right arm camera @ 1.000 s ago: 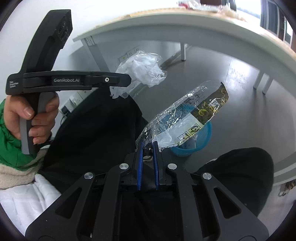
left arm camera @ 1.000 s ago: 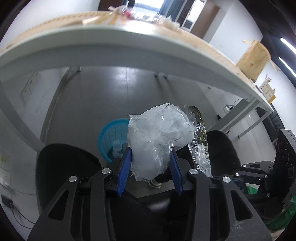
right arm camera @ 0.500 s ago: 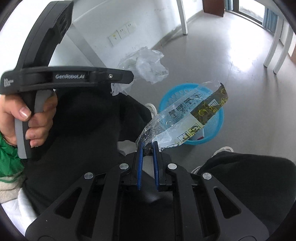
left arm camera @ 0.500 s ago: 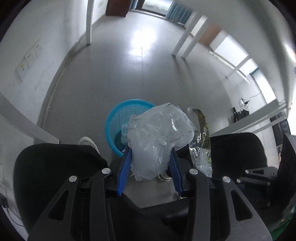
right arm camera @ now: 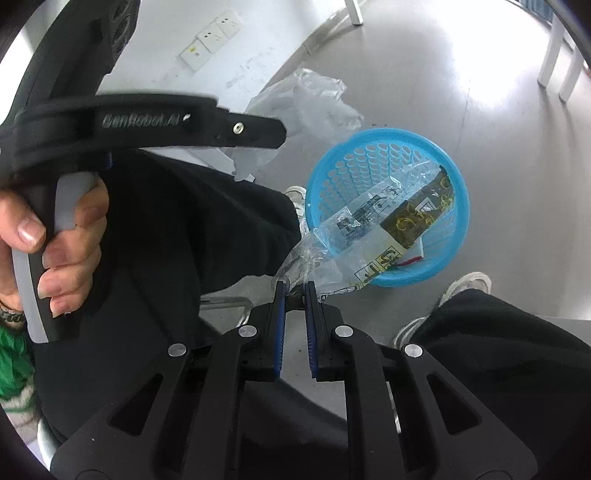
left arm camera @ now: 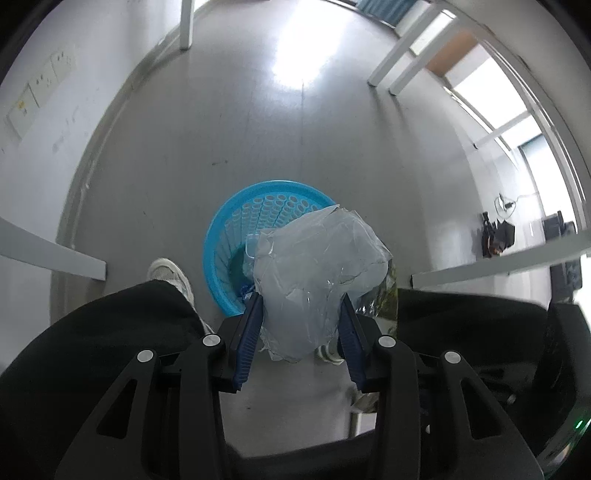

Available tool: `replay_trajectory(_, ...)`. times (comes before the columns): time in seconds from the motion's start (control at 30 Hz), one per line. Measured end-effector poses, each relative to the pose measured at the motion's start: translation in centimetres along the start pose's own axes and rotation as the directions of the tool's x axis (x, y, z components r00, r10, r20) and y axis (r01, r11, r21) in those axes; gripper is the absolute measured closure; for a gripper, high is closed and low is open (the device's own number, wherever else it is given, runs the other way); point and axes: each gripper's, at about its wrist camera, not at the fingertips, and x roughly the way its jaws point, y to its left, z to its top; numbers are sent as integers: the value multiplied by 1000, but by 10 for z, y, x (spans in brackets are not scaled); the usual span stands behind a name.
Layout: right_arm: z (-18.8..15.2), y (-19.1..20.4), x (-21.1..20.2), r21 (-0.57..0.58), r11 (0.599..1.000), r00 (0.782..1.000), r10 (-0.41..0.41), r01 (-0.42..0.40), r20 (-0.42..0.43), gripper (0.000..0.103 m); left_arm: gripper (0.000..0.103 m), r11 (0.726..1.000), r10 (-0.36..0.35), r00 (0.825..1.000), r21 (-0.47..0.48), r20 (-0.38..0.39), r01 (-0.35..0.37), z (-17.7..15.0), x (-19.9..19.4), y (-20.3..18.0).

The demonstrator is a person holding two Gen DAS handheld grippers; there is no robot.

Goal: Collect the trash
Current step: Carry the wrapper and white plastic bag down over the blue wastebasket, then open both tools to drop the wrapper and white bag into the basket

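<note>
Nearest in the left wrist view, the left gripper (left arm camera: 300, 295) is clamped on a crumpled wad of clear plastic (left arm camera: 317, 273), its blue pads pressing the wad from both sides. In the right wrist view, the right gripper (right arm camera: 294, 286) is closed on the corner of a clear wrapper (right arm camera: 373, 236) with black print and a dark, gold-patterned band; the wrapper stretches away from the fingertips and its far end hangs over the open mouth of the blue basket (right arm camera: 458, 229).

Black trouser legs (right arm camera: 207, 221) sit to either side of both grippers, and a white shoe (left arm camera: 170, 274) rests on the grey floor (left arm camera: 258, 122) just beside the basket's near left rim. The basket stands on the floor between the feet, and some litter lies at its bottom. The person's left hand (right arm camera: 48, 240) grips the handle of the left gripper at the left of the right wrist view, the plastic wad poking out past it.

Farther off, white table legs (left arm camera: 186, 22) stand on the floor, and wall sockets (right arm camera: 210, 37) are set low in the white wall.
</note>
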Motion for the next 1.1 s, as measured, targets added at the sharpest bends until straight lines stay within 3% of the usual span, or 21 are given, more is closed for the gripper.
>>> replay_trajectory(0.17, 10, -6, 17, 24, 1000, 1000, 10, -10, -28, 94, 63, 999, -12, 999, -47, -44, 9, 17, 27, 4)
replay_trajectory(0.37, 22, -16, 38, 30, 999, 999, 28, -26, -42, 94, 63, 997, 52, 994, -53, -98, -57, 35, 59, 3)
replay_trajectory(0.43, 27, -24, 49, 61, 994, 994, 95, -92, -45, 94, 63, 994, 75, 990, -65, -118, -83, 43, 71, 7)
replay_trajectory(0.57, 38, -42, 68, 109, 988, 991, 117, -110, -62, 94, 63, 989, 85, 985, -109, -148, -102, 56, 84, 18)
replay_trajectory(0.93, 51, -60, 99, 111, 992, 991, 71, -59, -110, 94, 62, 981, 79, 973, -155, -218, -114, 66, 117, 28)
replay_trajectory(1.1, 54, -55, 101, 94, 994, 992, 57, -46, -113, 90, 57, 983, 18, 976, -174, -219, -57, 69, 114, 30)
